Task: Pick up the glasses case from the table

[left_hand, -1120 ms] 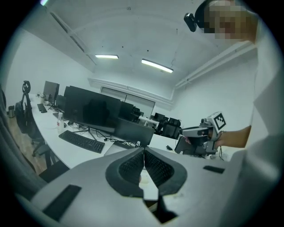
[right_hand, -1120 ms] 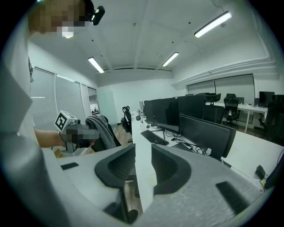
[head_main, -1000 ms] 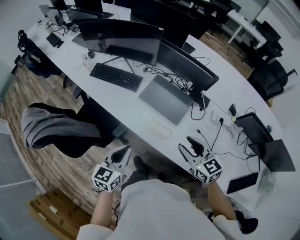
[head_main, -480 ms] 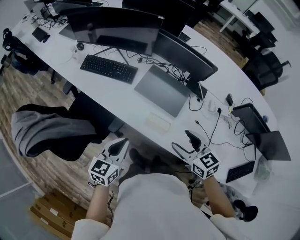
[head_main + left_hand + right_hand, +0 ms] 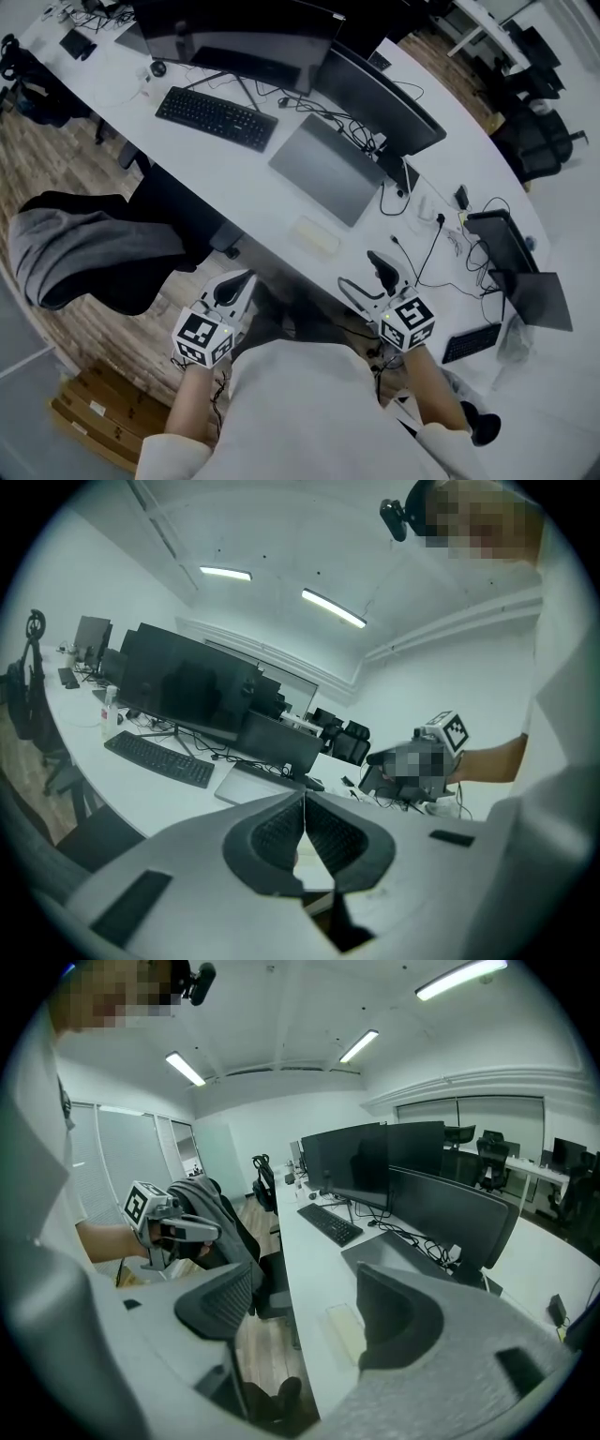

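The glasses case (image 5: 316, 236) on the table (image 5: 234, 183) edge — behind it seemingly a laptop (image 5: 328, 169), keyboard (image 5: 217, 119) left.

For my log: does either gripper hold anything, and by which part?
Nothing is held. The left gripper is shut, empty; the right gripper has just been opening, nothing between its jaws.

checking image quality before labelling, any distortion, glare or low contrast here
Head view: evenly lit, fairly sharp, glasses case low in contrast on the white table. Left gripper view: strong fisheye, black corners, bright ceiling light strips. Right gripper view: same fisheye and black corners.
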Tool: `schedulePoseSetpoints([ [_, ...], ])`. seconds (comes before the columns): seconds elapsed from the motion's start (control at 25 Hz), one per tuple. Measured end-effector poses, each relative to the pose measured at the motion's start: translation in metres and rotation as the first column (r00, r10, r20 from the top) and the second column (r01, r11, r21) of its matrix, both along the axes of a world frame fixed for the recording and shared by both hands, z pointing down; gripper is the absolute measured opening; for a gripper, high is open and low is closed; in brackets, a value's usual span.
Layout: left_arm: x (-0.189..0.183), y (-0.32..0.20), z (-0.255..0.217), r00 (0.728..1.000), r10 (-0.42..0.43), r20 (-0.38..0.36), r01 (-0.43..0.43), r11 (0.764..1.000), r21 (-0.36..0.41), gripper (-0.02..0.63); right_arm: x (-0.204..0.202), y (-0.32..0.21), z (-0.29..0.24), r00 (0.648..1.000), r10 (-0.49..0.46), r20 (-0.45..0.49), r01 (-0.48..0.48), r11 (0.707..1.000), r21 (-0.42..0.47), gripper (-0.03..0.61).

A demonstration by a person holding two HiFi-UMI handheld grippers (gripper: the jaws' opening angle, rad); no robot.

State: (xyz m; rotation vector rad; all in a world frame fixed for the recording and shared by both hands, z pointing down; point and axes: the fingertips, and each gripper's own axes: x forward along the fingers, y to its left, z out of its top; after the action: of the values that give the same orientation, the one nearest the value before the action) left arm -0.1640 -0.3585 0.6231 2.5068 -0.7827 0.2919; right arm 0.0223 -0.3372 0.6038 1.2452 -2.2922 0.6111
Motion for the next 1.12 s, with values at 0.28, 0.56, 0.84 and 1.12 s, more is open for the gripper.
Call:
schedulePoseSetpoints([
  [0.28, 0.018, -0.005, 0.013, 1.000, -0.017, 0.007, 0.017, 0.999, -0.026, 0.009, 0.007, -0.015, 0.017, 0.997, -0.070, -0.035, 0.068, 0.997, -0.037, 0.353],
  [0.56, 0.035, -0.008, 0.022, 0.998, -0.054, 0.013, 0.055, 0.998, -0.042, 0.009, 0.019, -0.026, 0.036, 0.992, -0.118, -0.046, 0.114, 0.990, -0.078, 0.353],
  [0.84, 0.040, -0.009, 0.043, 0.994, -0.094, 0.046, 0.097, 0.993, -0.061, 0.009, 0.021, -0.032, 0.076, 0.972, -0.208, -0.104, 0.193, 0.971, -0.140, 0.354],
  [1.12, 0.036, -0.016, 0.058, 0.988, -0.136, 0.072, 0.142, 0.986, -0.091, 0.009, 0.015, -0.046, 0.119, 0.956, -0.274, -0.108, 0.248, 0.947, -0.205, 0.357],
])
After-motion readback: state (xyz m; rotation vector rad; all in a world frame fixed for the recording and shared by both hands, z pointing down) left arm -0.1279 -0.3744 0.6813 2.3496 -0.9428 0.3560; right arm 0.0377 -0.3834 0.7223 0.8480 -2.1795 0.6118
